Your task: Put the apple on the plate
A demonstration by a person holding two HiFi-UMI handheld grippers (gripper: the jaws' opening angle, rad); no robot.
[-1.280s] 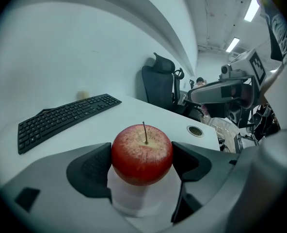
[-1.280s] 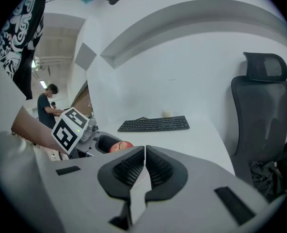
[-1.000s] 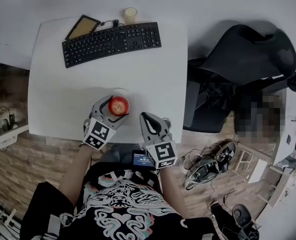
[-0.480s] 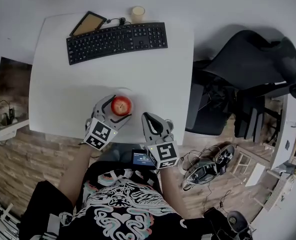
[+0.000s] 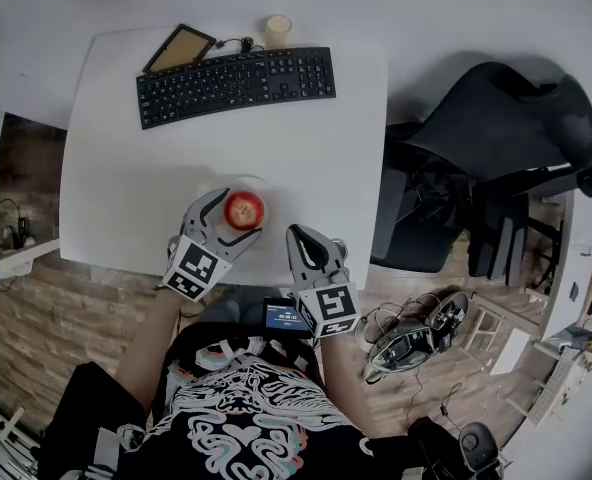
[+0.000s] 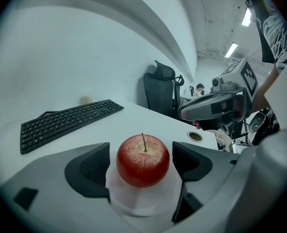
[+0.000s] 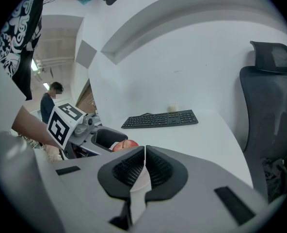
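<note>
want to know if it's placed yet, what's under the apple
A white plate sits under the apple; its rim shows around it. The plate's middle is covered by the apple, so the contact itself cannot be seen.

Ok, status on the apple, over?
Left tongs open, jaws either side of the apple, gaps showing. Right tongs shut, empty. Apple upright on the plate. Keyboard far back, nothing in the way.

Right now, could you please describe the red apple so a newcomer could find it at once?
On the white table, look at the near edge, opposite the black keyboard. There a round red apple sits on a white plate between the open jaws of the left gripper; it is the only red thing on the table.
</note>
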